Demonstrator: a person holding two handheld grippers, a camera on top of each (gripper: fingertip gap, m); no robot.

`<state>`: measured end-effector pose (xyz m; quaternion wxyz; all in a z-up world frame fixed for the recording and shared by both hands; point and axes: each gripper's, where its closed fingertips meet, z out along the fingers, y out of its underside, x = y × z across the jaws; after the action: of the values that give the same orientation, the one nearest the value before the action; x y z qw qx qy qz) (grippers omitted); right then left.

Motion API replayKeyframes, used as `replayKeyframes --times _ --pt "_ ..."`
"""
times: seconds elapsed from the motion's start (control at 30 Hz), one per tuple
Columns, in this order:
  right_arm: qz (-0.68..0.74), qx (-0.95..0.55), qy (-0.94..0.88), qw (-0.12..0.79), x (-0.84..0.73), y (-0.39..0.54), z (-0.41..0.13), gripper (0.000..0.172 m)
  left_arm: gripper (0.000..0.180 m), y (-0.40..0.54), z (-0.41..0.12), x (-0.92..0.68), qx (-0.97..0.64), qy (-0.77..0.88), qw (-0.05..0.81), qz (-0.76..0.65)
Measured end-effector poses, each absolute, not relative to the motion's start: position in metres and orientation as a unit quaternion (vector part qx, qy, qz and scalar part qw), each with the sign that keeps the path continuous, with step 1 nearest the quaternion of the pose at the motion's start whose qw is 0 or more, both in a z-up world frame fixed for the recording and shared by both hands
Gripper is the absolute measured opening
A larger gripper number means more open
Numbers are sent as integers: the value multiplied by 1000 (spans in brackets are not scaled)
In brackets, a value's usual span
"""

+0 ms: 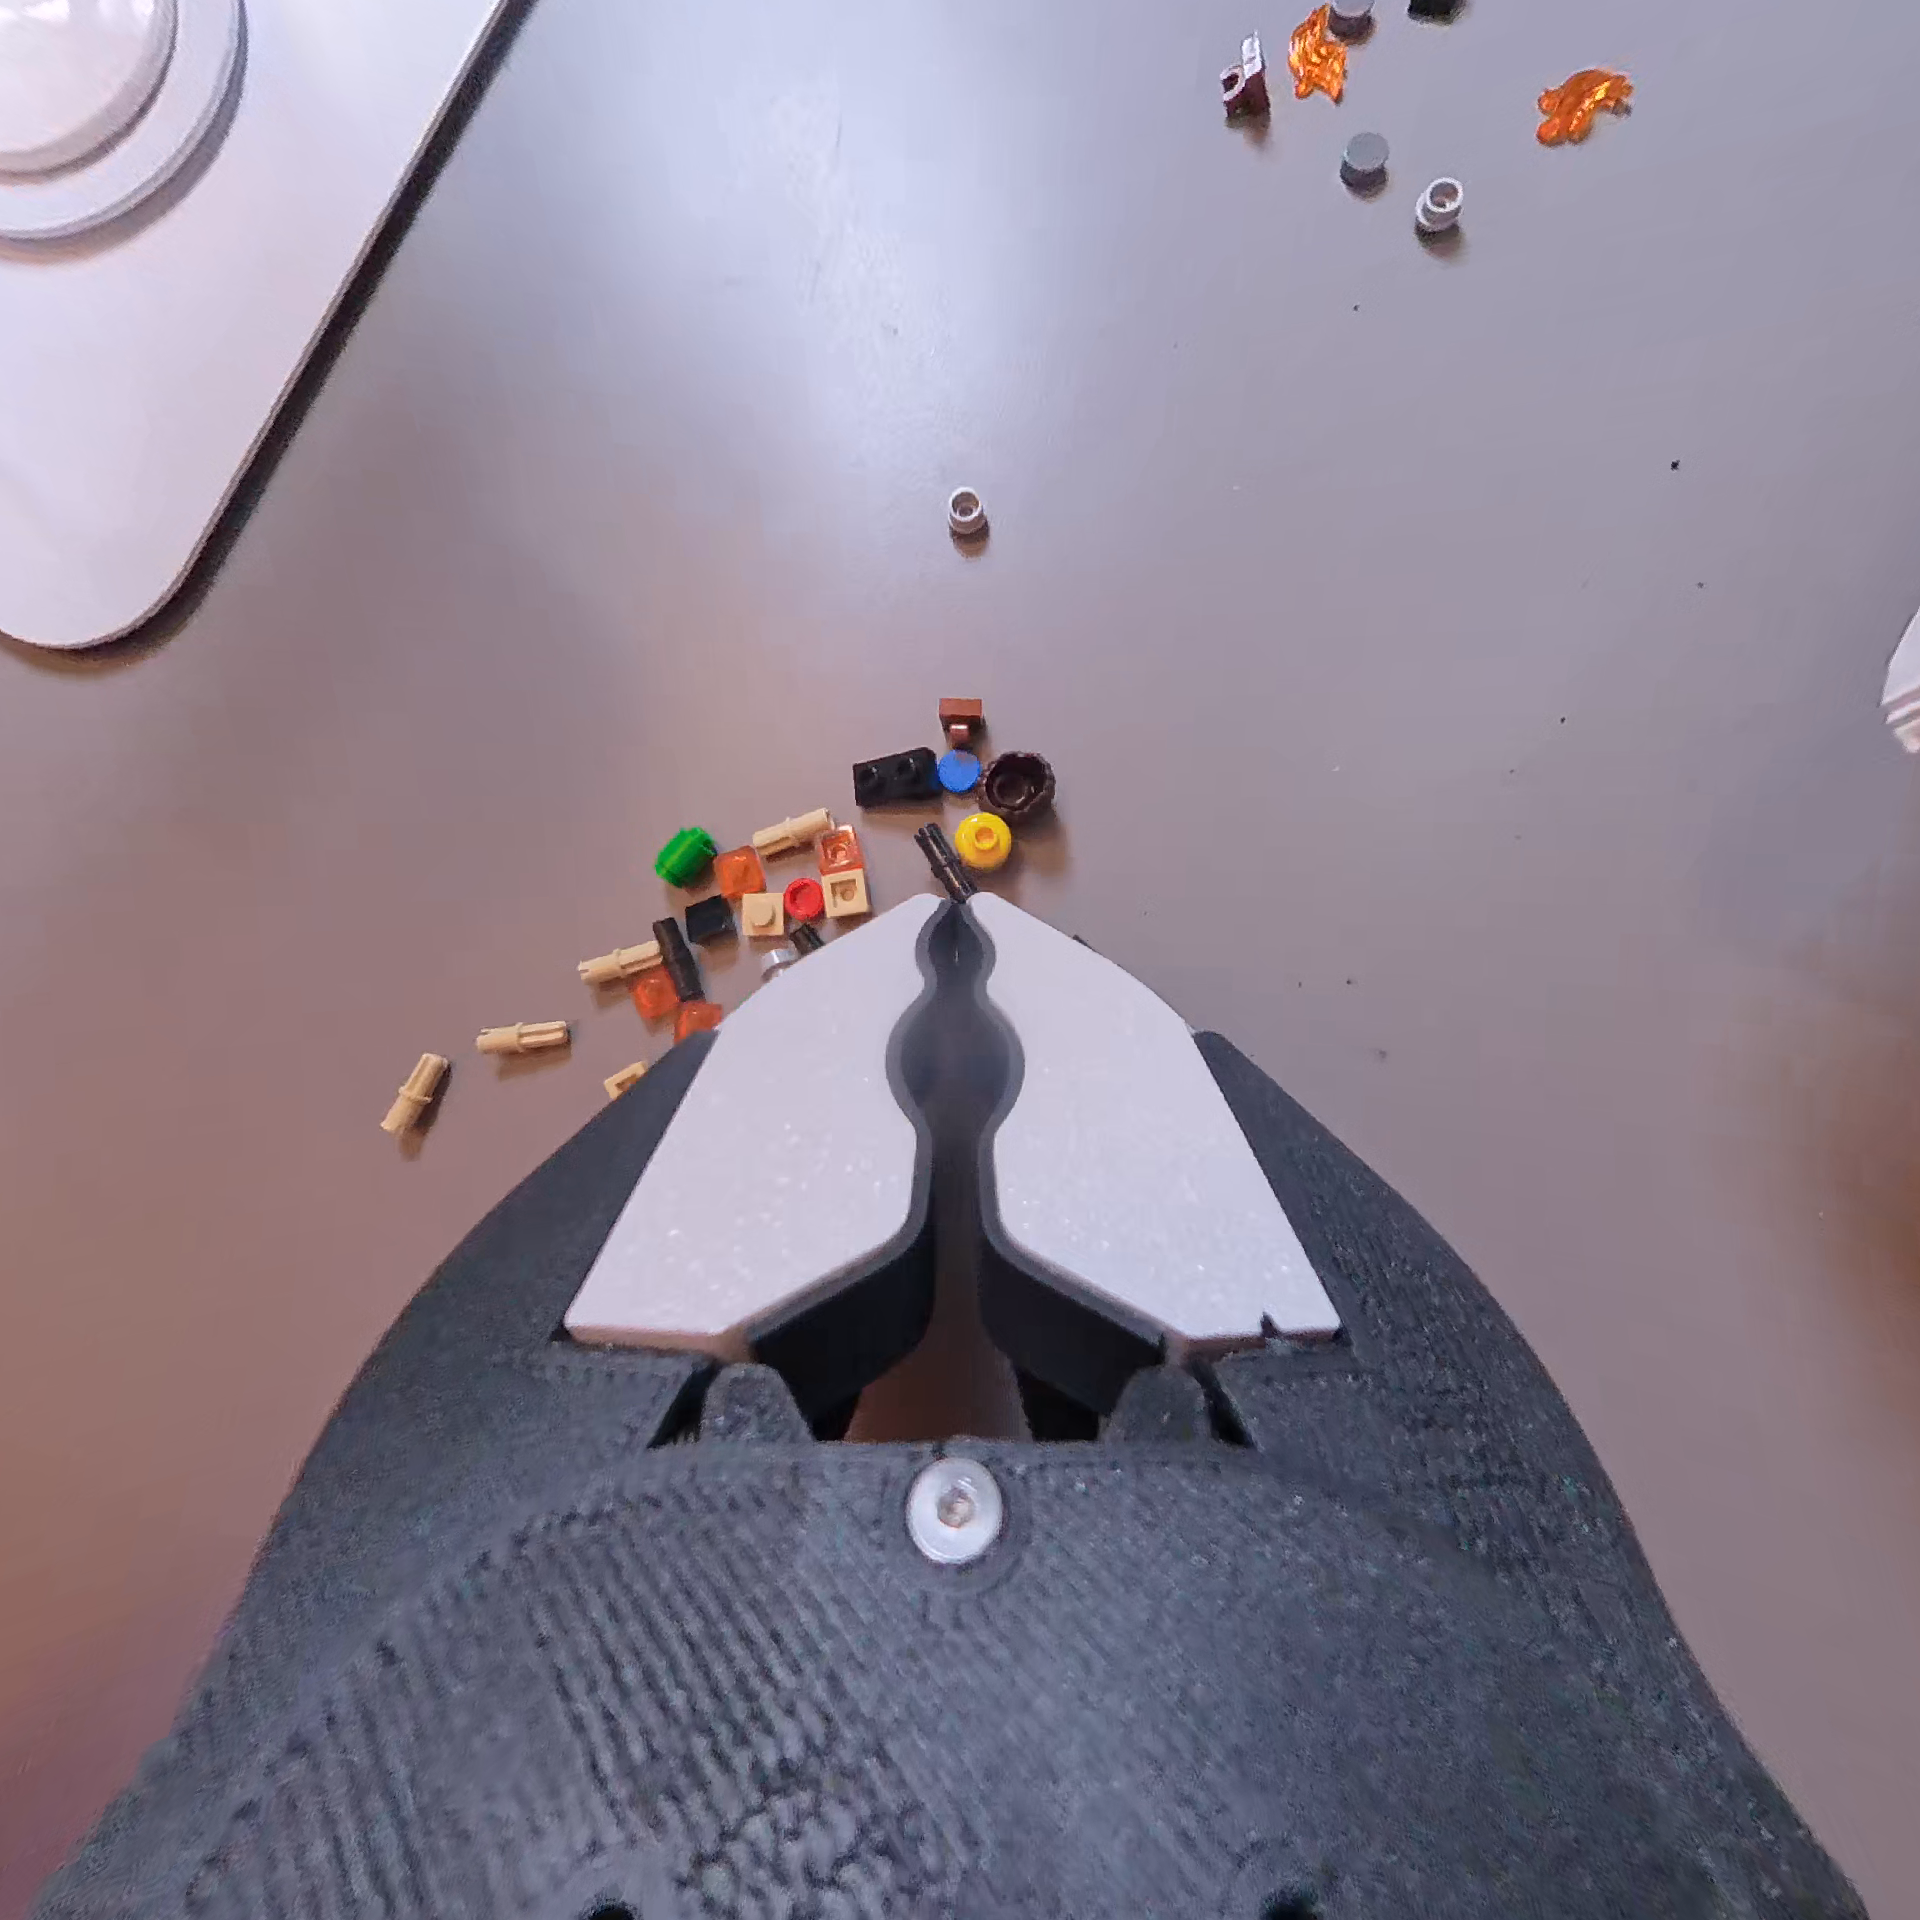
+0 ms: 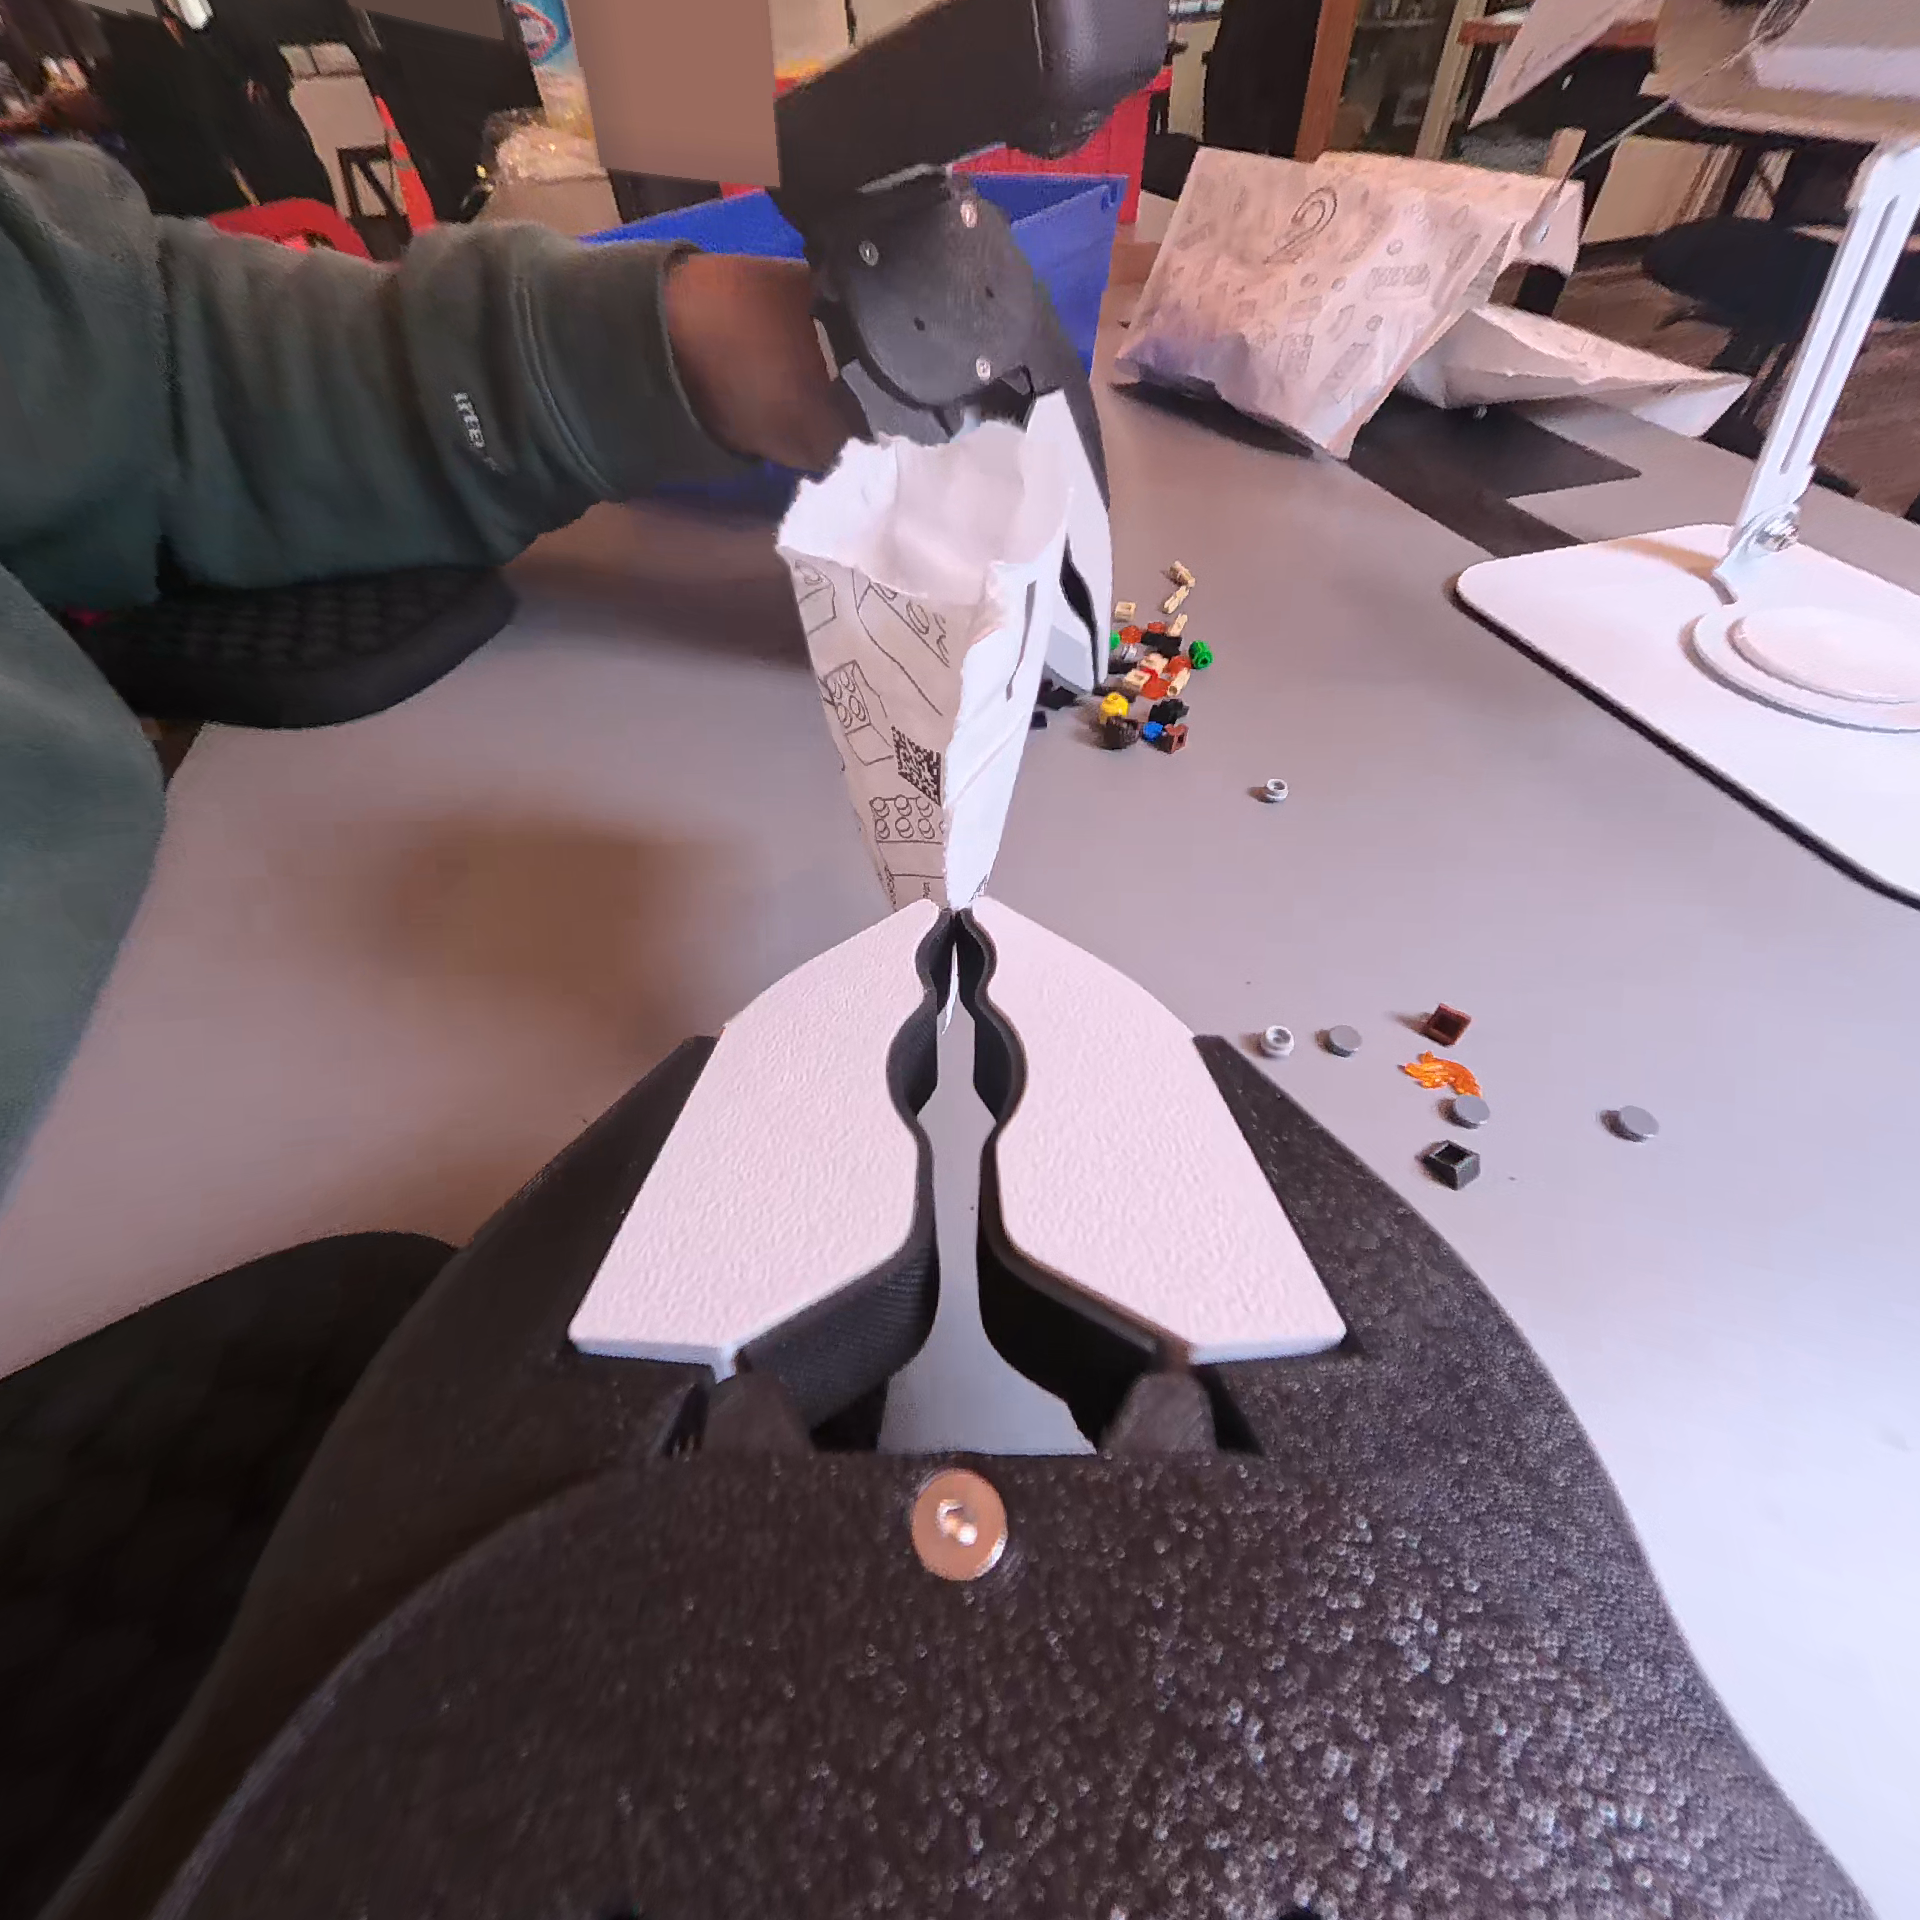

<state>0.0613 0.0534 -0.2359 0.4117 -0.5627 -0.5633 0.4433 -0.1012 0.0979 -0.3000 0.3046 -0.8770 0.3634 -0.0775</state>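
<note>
1. At the far left of the left wrist view lies the white stand base (image 1: 156,364), flat on the grey table (image 1: 1247,520) and well apart from everything I am handling, so I give it no attention.
2. Nearer the middle sits the pile of small bricks (image 1: 769,894): tan pegs, orange tiles, a green stud and a red stud, crowded just beside the left finger's outer edge. I judge any sideways sweep of that finger would scatter them, so the wrist wants to be level and steady.
3. The left gripper (image 1: 954,904) has its fingertips pressed together on the near end of a black pin (image 1: 940,857), which juts forward out of the pinch. Only the pin's end is caught, so I judge the grip slim. An even squeeze and no twisting suit it best.
4. Just right of the pin's far end is a yellow round piece (image 1: 982,840), close enough to be nudged if the pin swings that way.
5. Further right, in the right wrist view, the right gripper (image 2: 954,914) has its pads closed on the bottom corner of a printed paper bag (image 2: 904,675). The bag rises away from the tips with its torn mouth uppermost, hiding the other gripper's fingertips from this side.
6. Paper pinched at one corner tears easily, I judge, so a gentle hold without tugging is wise.
</note>
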Motion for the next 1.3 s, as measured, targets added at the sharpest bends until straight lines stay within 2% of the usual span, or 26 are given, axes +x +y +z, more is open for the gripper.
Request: replayKeyframes --times 0.47,0.67,0.8,1.0,1.07,1.3 --pt "438 -557 -534 461 59 47 -222 0 0 79 -274 -85 -833 440 334 -33" --pt "399 -563 -564 454 53 48 -235 0 0 58 -191 -37 -730 504 458 -53" --pt "392 -556 -580 448 43 41 -234 0 0 19 -142 -8 -673 563 475 -68" --pt "388 -533 -604 448 30 27 -236 0 1 17 -174 2 -702 601 378 -54" --pt "381 -532 -610 447 30 26 -240 0 9 17 -181 4 -705 607 362 -66" --pt "395 -545 -588 448 36 35 -235 0 14 34 -164 -15 -718 558 409 -71"
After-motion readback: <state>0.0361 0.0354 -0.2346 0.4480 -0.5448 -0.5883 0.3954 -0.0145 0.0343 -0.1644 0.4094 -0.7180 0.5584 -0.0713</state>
